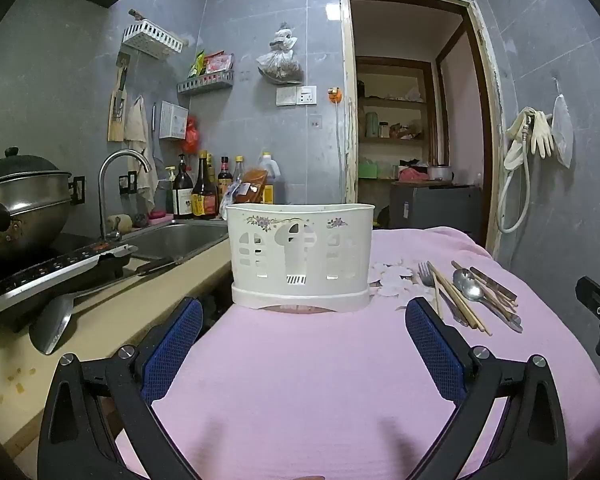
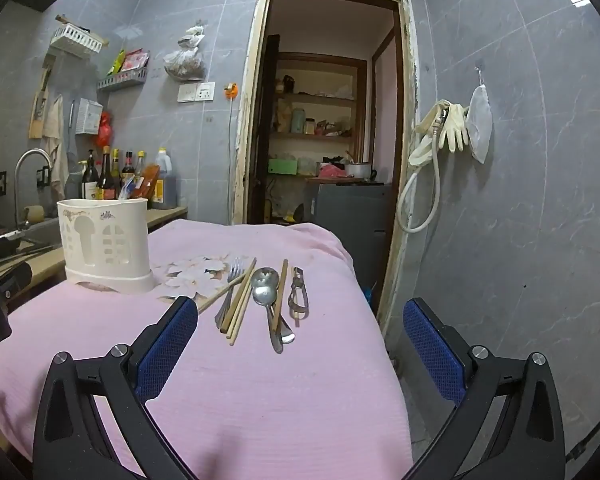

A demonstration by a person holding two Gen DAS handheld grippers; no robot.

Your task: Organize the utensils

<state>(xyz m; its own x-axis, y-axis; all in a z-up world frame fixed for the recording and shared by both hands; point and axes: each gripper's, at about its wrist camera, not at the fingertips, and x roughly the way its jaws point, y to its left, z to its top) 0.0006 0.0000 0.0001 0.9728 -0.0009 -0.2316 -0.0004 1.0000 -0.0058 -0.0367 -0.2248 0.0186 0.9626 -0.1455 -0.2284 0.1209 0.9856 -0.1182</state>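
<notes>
A white plastic utensil holder (image 1: 300,256) with cut-outs stands upright at the far left of a pink cloth (image 1: 300,380); it also shows in the right wrist view (image 2: 104,246). Beside it lie a fork (image 2: 231,280), wooden chopsticks (image 2: 242,304), two metal spoons (image 2: 265,284) and a peeler (image 2: 298,292). In the left wrist view the utensils (image 1: 472,292) lie right of the holder. My left gripper (image 1: 304,312) is open and empty, just short of the holder. My right gripper (image 2: 300,312) is open and empty, above the near ends of the utensils.
A kitchen counter (image 1: 100,328) with a sink (image 1: 176,240), faucet, induction hob (image 1: 56,268), wok and spatula (image 1: 54,326) runs along the left. Bottles (image 1: 204,192) stand behind the sink. An open doorway (image 2: 324,120) lies behind the cloth; a tiled wall with gloves (image 2: 454,128) is on the right.
</notes>
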